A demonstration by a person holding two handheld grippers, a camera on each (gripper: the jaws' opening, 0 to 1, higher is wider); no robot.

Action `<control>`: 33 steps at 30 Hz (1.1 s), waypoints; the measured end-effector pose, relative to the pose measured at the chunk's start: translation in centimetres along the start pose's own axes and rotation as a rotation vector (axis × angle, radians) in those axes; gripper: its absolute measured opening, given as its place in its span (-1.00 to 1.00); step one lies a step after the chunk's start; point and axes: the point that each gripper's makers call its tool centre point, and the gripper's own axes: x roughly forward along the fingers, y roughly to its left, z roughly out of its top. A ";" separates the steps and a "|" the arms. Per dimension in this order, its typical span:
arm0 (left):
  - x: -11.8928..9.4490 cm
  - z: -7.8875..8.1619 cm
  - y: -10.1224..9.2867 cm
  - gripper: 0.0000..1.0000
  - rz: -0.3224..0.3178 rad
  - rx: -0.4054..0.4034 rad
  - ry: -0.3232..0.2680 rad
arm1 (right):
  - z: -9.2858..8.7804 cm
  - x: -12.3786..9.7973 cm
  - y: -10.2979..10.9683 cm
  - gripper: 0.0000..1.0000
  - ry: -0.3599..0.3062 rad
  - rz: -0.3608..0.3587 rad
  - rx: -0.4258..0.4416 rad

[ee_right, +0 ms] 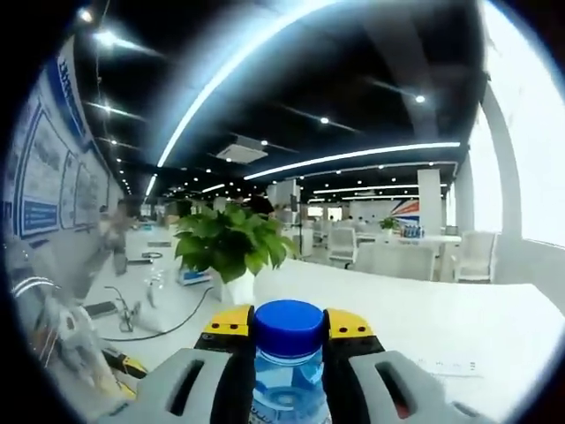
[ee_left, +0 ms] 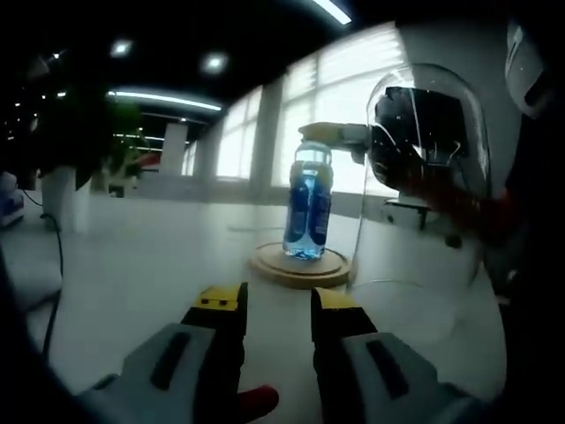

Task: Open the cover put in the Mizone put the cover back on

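White counter (ee_left: 159,256) in a bright office, with a potted plant (ee_right: 231,247) on it.
Right hand-held gripper (ee_left: 353,134) grasps the Mizone bottle (ee_left: 308,205) near its blue cap (ee_right: 288,322), standing on the round wooden base (ee_left: 300,267). Glass cover (ee_left: 428,168) is lifted beside it. Left hand-held gripper (ee_left: 278,305) is released, jaws apart.

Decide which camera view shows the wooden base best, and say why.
The left gripper view: the round wooden base lies whole on the table, the Mizone bottle standing on it. In the right gripper view, the bottle hides it.
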 end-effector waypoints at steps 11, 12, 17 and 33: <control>0.0 0.0 -0.1 -0.54 -0.006 -0.001 -0.002 | -0.1 0.0 -0.5 -0.55 -0.048 0.000 0.095; 0.0 0.0 -0.1 -0.54 -0.006 -0.002 -0.002 | -0.1 -0.1 -0.6 -0.54 -0.055 -0.003 0.094; 0.0 0.0 -0.2 -0.54 -0.007 -0.001 -0.002 | -0.4 -0.1 -0.5 -0.50 -0.044 -0.013 0.056; 0.0 0.1 -0.3 -0.54 -0.012 -0.003 -0.007 | -0.6 -0.9 -0.3 -0.45 -0.029 -0.018 0.018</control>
